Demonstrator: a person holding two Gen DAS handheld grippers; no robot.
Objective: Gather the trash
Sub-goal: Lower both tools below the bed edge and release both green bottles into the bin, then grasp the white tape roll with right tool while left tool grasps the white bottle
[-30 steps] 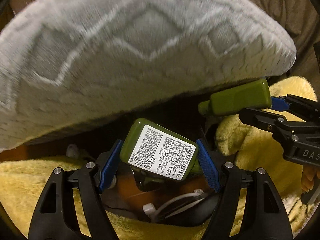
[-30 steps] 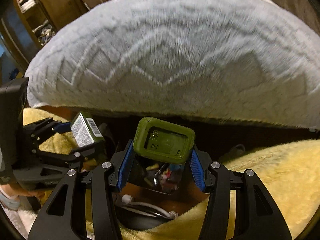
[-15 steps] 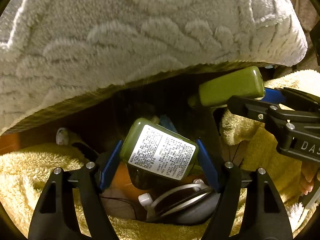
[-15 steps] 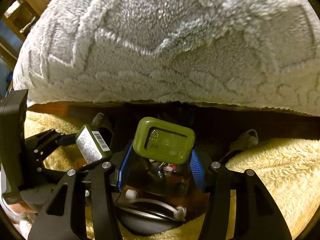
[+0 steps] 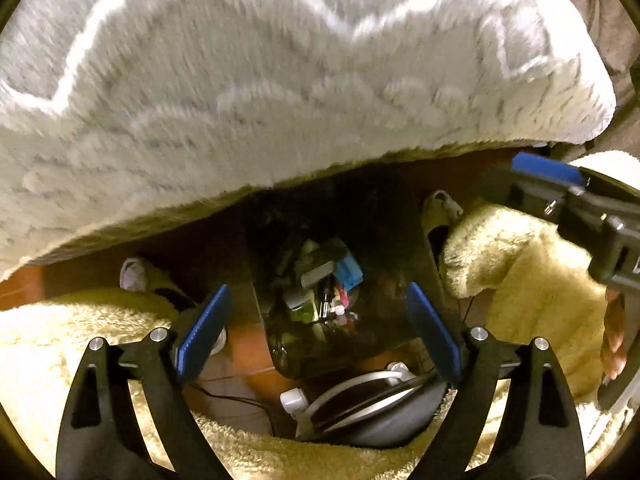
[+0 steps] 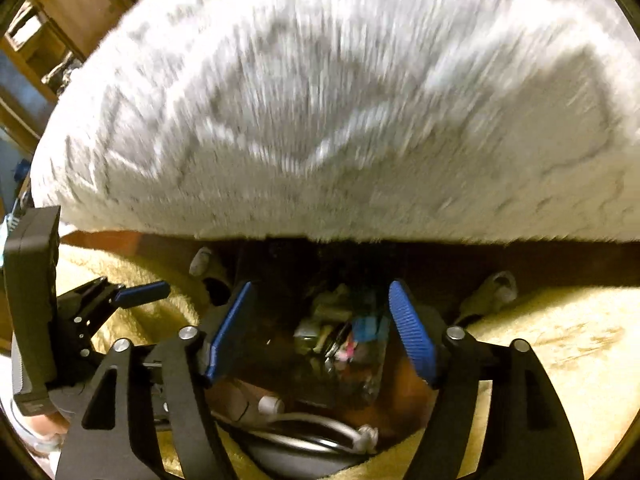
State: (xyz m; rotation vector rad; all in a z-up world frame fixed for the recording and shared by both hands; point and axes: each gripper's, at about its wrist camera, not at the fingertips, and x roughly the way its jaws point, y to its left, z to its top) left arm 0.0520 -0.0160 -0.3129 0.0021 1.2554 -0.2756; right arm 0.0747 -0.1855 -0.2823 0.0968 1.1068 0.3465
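The left gripper [image 5: 318,332] stands wide apart with nothing between its blue pads [image 5: 204,334], and the right gripper [image 6: 320,332] is spread wide and empty too. Both hang just above a dark bin [image 5: 336,280], whose mouth shows mixed trash [image 5: 320,292], among it a blue piece and green pieces. The bin stands between yellow fleece blankets [image 5: 532,280], under the edge of a grey patterned cushion [image 5: 280,80], with a white cable [image 5: 360,384] near its front wall.

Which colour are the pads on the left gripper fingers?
Blue; the pads on the open left gripper show best in the left wrist view.
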